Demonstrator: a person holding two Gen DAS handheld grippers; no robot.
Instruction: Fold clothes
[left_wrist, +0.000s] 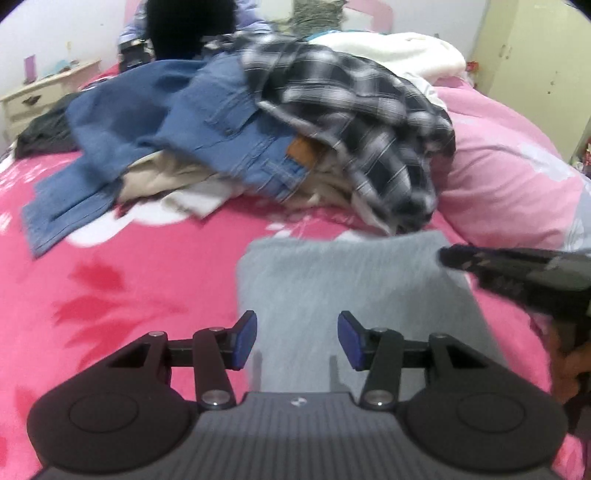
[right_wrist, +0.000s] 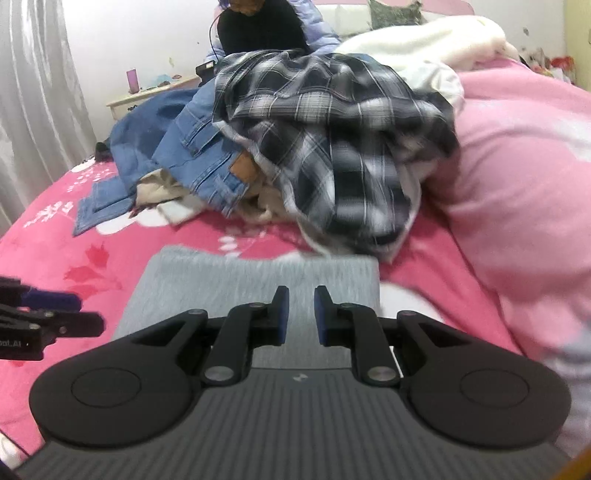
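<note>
A grey garment (left_wrist: 332, 280) (right_wrist: 258, 280) lies flat and folded on the pink bedspread (left_wrist: 129, 288) (right_wrist: 74, 240). My left gripper (left_wrist: 297, 338) hovers open over its near left part, nothing between its blue pads. My right gripper (right_wrist: 301, 314) hangs over the garment's near middle, jaws a narrow gap apart and holding nothing. The right gripper also shows as a dark blurred shape (left_wrist: 517, 269) at the garment's right edge in the left wrist view, and the left gripper (right_wrist: 48, 314) shows at the left edge of the right wrist view.
Beyond the grey garment sits a heap of clothes: blue jeans (left_wrist: 221, 122) (right_wrist: 199, 155), a black-and-white plaid shirt (left_wrist: 362, 122) (right_wrist: 332, 140), beige fabric (left_wrist: 170, 177). A pink pillow (left_wrist: 509, 177) (right_wrist: 524, 177) lies right. A person (left_wrist: 192, 29) sits behind; a nightstand (left_wrist: 40, 96) stands left.
</note>
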